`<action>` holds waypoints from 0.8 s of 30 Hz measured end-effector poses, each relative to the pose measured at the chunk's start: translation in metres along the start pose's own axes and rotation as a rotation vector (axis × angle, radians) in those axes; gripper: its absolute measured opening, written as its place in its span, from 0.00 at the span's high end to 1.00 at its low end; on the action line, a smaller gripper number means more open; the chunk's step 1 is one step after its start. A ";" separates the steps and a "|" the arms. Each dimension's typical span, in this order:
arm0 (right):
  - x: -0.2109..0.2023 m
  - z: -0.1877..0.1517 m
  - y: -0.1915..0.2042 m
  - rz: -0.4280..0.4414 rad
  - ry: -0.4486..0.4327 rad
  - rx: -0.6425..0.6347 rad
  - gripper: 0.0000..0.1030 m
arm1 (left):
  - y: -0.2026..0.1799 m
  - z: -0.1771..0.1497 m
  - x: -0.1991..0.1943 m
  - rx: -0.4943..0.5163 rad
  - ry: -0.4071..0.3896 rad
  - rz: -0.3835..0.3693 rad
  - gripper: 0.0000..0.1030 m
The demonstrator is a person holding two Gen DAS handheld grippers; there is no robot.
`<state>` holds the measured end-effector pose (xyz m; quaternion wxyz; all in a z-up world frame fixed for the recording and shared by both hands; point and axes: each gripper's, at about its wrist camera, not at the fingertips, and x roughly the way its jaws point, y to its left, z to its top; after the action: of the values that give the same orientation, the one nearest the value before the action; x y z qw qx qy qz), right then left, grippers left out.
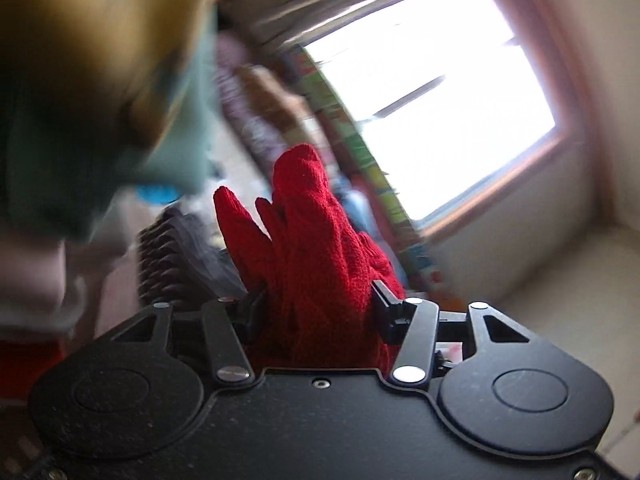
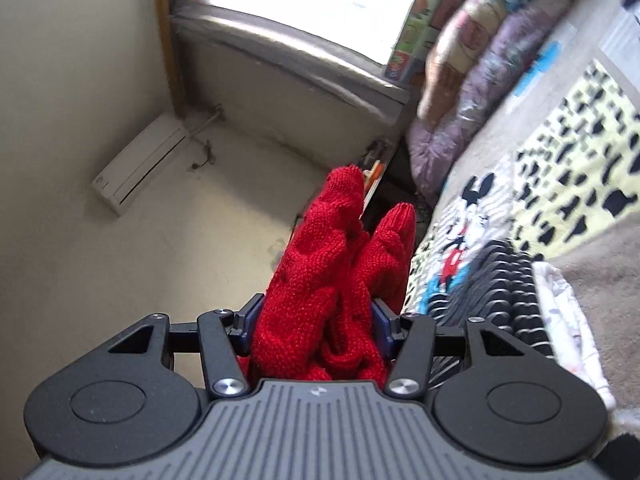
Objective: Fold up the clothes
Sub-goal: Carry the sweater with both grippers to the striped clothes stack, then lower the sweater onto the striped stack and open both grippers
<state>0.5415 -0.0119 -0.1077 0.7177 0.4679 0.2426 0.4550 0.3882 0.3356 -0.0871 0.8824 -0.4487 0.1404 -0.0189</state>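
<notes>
A red knitted garment (image 1: pixel 308 240) is bunched between the jaws of my left gripper (image 1: pixel 316 304), which is shut on it; the knit sticks up past the fingers. In the right wrist view the same red knit (image 2: pixel 340 272) is clamped in my right gripper (image 2: pixel 316 320), also shut on it. Both grippers hold the garment raised off the bed. The rest of the garment hangs out of sight below the grippers. The fingertips are buried in the fabric.
A bed (image 2: pixel 600 280) with a cartoon-mouse print blanket (image 2: pixel 472 232) and a black ribbed garment (image 2: pixel 508 288) lies to the right. Stacked quilts (image 2: pixel 480 80) lean near a bright window (image 1: pixel 432 92). A person in a teal top (image 1: pixel 80 140) is close on the left, blurred.
</notes>
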 end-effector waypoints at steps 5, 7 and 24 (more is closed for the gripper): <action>0.016 -0.014 -0.056 -0.261 0.063 0.045 0.49 | 0.029 -0.021 0.020 -0.067 0.018 0.134 0.49; 0.017 -0.016 -0.055 -0.258 0.062 0.035 0.48 | 0.024 -0.020 0.021 -0.040 0.027 0.149 0.46; -0.064 -0.022 0.055 -0.394 0.039 -0.207 0.24 | -0.041 -0.047 -0.080 0.173 0.020 0.166 0.13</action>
<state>0.4716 -0.0501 -0.0734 0.8321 0.3266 0.2949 0.3375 0.3024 0.2871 -0.0618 0.9149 -0.3575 0.1838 0.0377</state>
